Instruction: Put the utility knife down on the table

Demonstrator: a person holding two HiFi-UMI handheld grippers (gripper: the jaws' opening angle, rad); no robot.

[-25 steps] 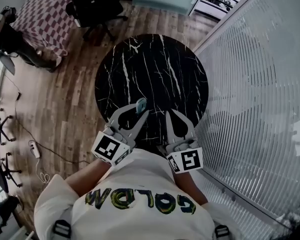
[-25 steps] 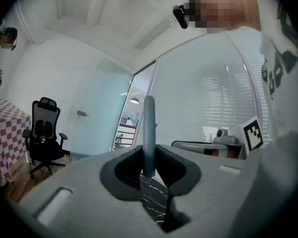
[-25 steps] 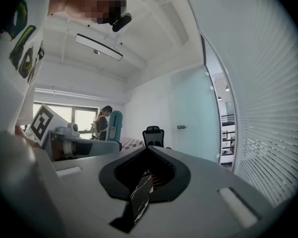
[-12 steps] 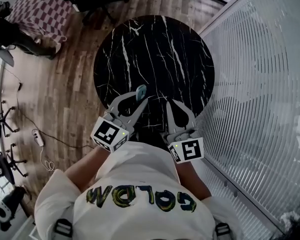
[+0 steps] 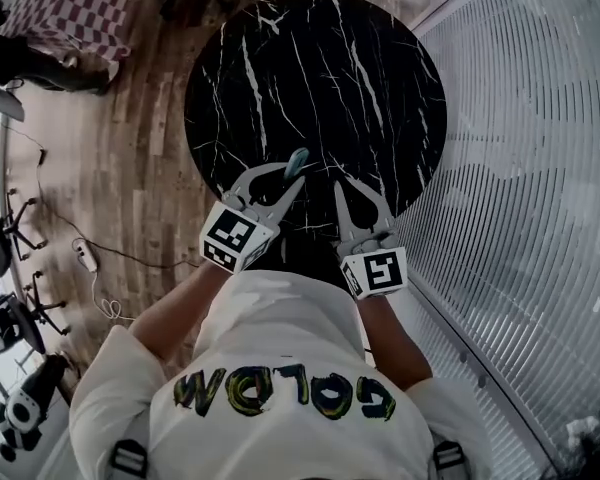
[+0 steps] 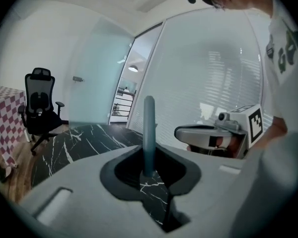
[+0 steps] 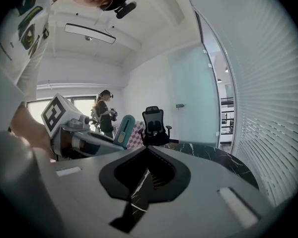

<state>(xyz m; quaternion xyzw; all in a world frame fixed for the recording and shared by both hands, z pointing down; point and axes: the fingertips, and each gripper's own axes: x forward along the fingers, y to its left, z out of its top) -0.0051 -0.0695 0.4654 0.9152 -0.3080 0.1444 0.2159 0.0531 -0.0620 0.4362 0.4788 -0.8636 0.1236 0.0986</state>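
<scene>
**A:** Where's the knife (image 6: pixel 148 128)?

**B:** In the left gripper (image 5: pixel 292 176). The jaws are clamped on its lower part, and the blue-grey body stands straight up from them in the left gripper view.

**A:** Is it down on the surface (image 5: pixel 320 68) yet?

**B:** I can't tell. In the head view it lies over the near part of the round black marbled top, with its free end pointing away from the person. No view shows whether anything touches.

**A:** And the right gripper (image 7: pixel 148 149)?

**B:** Its jaws are closed tip to tip with nothing between them. Only marble shows through the hollow behind the tips.

**A:** How do the two sit relative to each other?

**B:** Side by side and near each other but not touching, both at the near rim and both pointing across the top. Each one shows in the other's view, marker cube and all.

**A:** What's around them?

**B:** There's a slatted glass wall (image 5: pixel 520 168) on the right and a wood floor (image 5: pixel 150 148) on the left. A black office chair (image 6: pixel 39 105) stands beyond the far rim, beside a checked cloth (image 6: pixel 0 120). Another person (image 7: pixel 105 110) stands in the background of the right gripper view.
</scene>
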